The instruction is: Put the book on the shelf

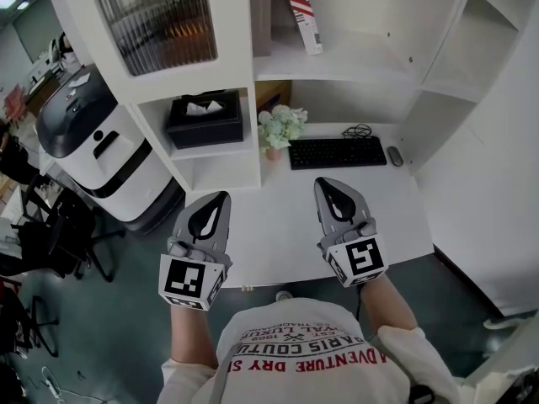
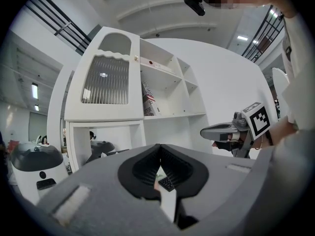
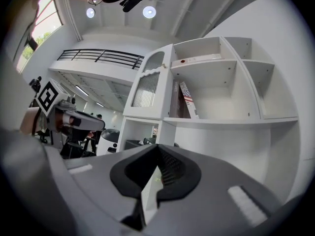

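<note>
Closest to my head cam is the operator's white T-shirt (image 1: 296, 350) with red lettering, and just past it both grippers are held out side by side, well apart, pointing at the shelf unit. The left gripper (image 1: 223, 197) hangs over the left front corner of the white desk (image 1: 286, 238). Its own view shows the jaws closed tip to tip with nothing between them. Same deal for the right gripper (image 1: 323, 183): jaws pressed fully together, empty, sitting over the desk top. Further back on the desk there's a black keyboard (image 1: 337, 152) with a mouse (image 1: 395, 156) just to its right and a coiled cable (image 1: 360, 130) behind it. A little pot of pale flowers (image 1: 280, 127) stands off the keyboard's left end. Left of the flowers, a black tissue box (image 1: 205, 119) sits in a low cubby of the shelf unit, and on the floor beside that unit is a white-and-black machine (image 1: 94, 146), no idea what kind. Up top there's a cabinet door with ribbed glass (image 1: 154, 19). The book (image 1: 301, 8), the one with the stars-and-stripes cover, is already up on the open shelf (image 1: 354, 61) right of that door, standing on edge and tilted, with something brown (image 1: 260, 15) upright just to its left. Neither gripper is anywhere near it.
</note>
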`<state>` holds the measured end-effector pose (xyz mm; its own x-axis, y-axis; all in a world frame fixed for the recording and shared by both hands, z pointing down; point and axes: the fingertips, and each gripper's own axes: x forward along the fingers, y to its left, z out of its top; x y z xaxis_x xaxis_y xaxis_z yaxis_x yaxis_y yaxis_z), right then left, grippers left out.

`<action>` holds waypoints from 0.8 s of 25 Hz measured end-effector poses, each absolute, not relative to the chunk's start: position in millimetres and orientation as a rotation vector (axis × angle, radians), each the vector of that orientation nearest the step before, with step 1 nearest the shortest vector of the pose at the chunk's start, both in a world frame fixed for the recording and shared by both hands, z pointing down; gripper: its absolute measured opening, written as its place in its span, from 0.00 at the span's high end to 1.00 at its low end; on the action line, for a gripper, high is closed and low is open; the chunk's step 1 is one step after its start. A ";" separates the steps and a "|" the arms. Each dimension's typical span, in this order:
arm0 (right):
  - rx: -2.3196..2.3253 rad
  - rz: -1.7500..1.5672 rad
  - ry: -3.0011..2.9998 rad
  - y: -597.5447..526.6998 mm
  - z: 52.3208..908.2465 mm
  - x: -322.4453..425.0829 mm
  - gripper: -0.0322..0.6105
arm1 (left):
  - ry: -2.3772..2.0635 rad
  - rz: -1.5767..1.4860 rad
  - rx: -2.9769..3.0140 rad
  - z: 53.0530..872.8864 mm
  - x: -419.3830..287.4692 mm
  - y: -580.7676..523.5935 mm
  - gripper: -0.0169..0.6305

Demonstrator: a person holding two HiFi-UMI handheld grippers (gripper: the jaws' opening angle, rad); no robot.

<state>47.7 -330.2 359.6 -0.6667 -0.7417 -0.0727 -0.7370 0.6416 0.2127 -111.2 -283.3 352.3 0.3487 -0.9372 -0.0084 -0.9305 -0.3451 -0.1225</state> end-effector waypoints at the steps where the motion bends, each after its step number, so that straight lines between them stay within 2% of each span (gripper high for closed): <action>1: 1.246 -0.362 -2.833 -329.8 359.5 44.7 0.95 | 1.732 -0.093 -2.490 351.5 -110.8 -284.8 0.97; 20: 1.220 -0.306 -2.835 -343.9 371.0 31.8 0.95 | 1.753 -0.106 -2.480 354.8 -112.5 -302.4 0.97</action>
